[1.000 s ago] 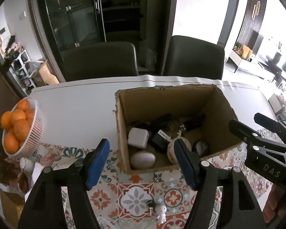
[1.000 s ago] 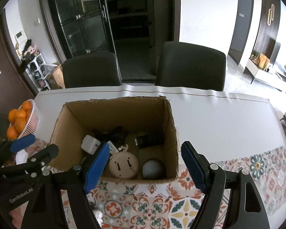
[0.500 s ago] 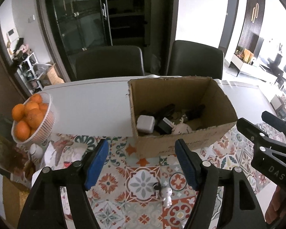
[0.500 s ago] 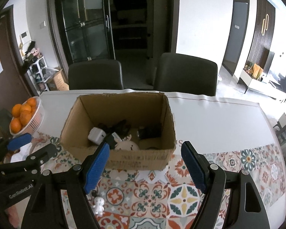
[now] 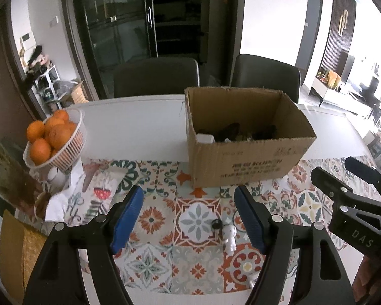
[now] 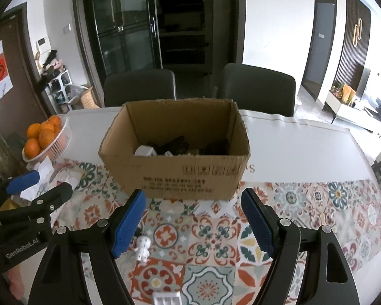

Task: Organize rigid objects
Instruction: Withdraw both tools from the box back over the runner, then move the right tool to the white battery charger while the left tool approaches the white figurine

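Left gripper (image 5: 188, 219) & right gripper (image 6: 193, 222) both hang w/ jaws wide, nothing held, above the patterned tile mat (image 5: 152, 218). Small white figurine (image 5: 229, 235) lies on mat btwn the left fingers, a dark bit touching it. Farther back: cardboard box (image 6: 180, 175) w/ white & dark items inside, straddling mat edge & white table (image 5: 139, 124); basket of oranges (image 5: 54, 137) far left.

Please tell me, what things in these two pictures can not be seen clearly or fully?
- Contents of the cardboard box: both views, near wall hides most; only a white block and dark shapes show.
- White ridged item: right wrist view, cut by the bottom edge.
- Print on the box: both views, too blurred to read.
- Small white figurine: left wrist view, too small for details.
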A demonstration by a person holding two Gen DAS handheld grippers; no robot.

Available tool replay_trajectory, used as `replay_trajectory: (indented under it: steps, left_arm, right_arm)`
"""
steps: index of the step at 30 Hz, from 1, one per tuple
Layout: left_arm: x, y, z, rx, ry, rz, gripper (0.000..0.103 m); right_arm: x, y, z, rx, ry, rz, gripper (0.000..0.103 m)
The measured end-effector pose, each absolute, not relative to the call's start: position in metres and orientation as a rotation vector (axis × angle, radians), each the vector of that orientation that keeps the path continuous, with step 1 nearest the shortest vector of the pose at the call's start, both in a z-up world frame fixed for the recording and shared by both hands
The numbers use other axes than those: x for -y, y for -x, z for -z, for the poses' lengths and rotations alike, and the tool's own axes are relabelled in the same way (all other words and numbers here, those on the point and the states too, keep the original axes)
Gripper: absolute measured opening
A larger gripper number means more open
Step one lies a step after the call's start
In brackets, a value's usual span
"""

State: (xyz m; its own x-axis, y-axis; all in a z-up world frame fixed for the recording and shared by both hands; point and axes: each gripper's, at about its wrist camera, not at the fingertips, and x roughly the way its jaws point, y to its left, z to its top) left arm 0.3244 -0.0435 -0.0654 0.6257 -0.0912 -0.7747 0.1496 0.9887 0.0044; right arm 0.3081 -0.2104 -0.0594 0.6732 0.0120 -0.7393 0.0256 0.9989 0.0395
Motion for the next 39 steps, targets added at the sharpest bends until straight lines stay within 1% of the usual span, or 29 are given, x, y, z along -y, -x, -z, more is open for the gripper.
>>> replay_trajectory:
  steps: [8, 15, 39]
  left_arm:
    - [0.033, -0.307, 0.088, -0.923, -0.024, 0.151, 0.074]
    - [0.032, -0.291, 0.102, -0.929, -0.046, 0.13, 0.074]
    - [0.028, -0.261, 0.152, -1.024, -0.107, 0.118, 0.074]
  right_arm:
    - [0.2, -0.287, 0.07, -0.824, -0.027, 0.004, 0.078]
    - [0.196, -0.271, 0.086, -0.839, -0.033, -0.007, 0.078]
    - [0.181, -0.237, 0.155, -1.02, -0.08, -0.064, 0.078]
